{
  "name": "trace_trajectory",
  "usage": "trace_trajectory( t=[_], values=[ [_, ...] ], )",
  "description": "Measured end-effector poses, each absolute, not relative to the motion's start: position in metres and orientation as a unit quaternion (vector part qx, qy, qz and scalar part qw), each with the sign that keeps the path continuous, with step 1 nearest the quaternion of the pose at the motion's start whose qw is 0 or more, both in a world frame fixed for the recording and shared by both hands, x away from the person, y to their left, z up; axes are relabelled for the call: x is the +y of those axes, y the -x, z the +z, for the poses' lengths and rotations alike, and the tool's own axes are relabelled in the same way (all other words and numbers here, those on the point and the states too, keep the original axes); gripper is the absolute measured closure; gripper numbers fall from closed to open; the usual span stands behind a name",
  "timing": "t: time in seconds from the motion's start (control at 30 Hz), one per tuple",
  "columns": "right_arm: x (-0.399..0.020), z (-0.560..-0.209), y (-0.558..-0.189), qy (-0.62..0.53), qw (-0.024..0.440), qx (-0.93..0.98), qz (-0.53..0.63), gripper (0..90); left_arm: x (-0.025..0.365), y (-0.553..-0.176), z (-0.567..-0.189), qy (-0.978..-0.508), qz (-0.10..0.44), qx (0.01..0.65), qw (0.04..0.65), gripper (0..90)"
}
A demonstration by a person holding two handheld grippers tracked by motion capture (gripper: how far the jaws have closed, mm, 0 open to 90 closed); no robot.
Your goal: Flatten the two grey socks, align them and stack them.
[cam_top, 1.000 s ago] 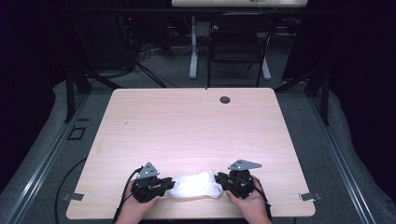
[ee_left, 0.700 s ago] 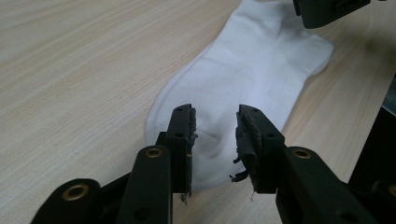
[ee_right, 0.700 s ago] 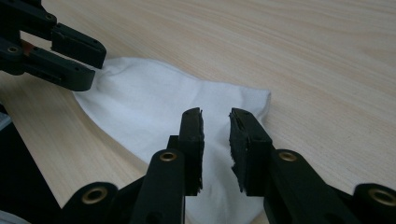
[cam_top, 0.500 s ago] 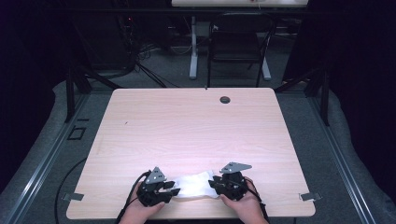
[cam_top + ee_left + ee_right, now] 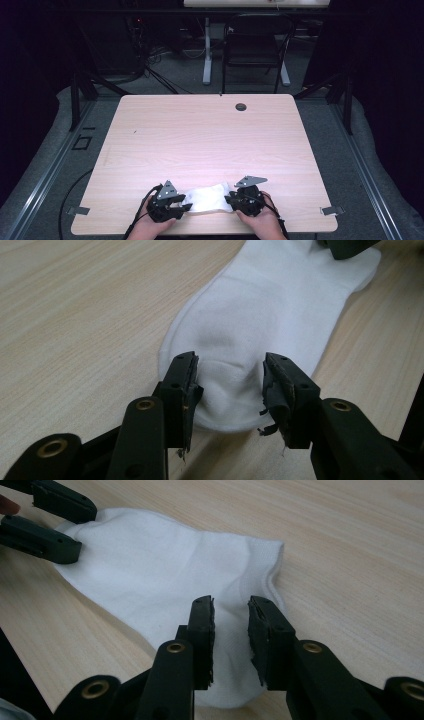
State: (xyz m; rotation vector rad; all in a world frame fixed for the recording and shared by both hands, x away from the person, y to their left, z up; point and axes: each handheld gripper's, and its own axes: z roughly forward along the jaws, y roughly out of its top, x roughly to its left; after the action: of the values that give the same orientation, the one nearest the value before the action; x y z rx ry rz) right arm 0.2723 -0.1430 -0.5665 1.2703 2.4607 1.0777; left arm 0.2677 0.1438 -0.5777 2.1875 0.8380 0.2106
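Note:
A white sock [image 5: 207, 196] lies flat on the wooden table [image 5: 210, 140] near its front edge. My left gripper [image 5: 185, 204] is at the sock's left end. In the left gripper view the rounded end of the sock [image 5: 260, 305] lies between the jaws of that gripper [image 5: 230, 375], which have just been opening; the pads stand clear of the cloth. My right gripper [image 5: 231, 199] is at the other end. Its jaws [image 5: 231, 615] have also just been opening and straddle the sock [image 5: 160, 565] without pinching it. The left gripper [image 5: 45, 520] appears at the far end.
A dark round cable hole [image 5: 241, 106] sits in the table near its far edge. A chair [image 5: 255, 50] and a desk leg [image 5: 206, 55] stand behind the table. Dark floor with metal rails surrounds it. Both hands rest at the front edge.
Both grippers have shifted slightly inward and toward the front edge. The sock between them looks a little shorter and more bunched than a second ago.

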Motion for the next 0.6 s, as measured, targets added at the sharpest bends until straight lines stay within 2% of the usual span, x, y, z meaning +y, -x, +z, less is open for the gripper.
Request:
trace_trajectory(
  t=[0.4, 0.6],
  values=[
    [-0.143, -0.570, -0.270, -0.424, 0.087, 0.831, 0.349, 73.9, 0.144, -0.267, -0.575, -0.860, 0.097, 0.326, 0.380, 60.4],
    [-0.143, -0.570, -0.271, -0.429, 0.084, 0.830, 0.346, 74.0, 0.145, -0.264, -0.562, -0.848, 0.091, 0.323, 0.410, 60.4]
  ],
)
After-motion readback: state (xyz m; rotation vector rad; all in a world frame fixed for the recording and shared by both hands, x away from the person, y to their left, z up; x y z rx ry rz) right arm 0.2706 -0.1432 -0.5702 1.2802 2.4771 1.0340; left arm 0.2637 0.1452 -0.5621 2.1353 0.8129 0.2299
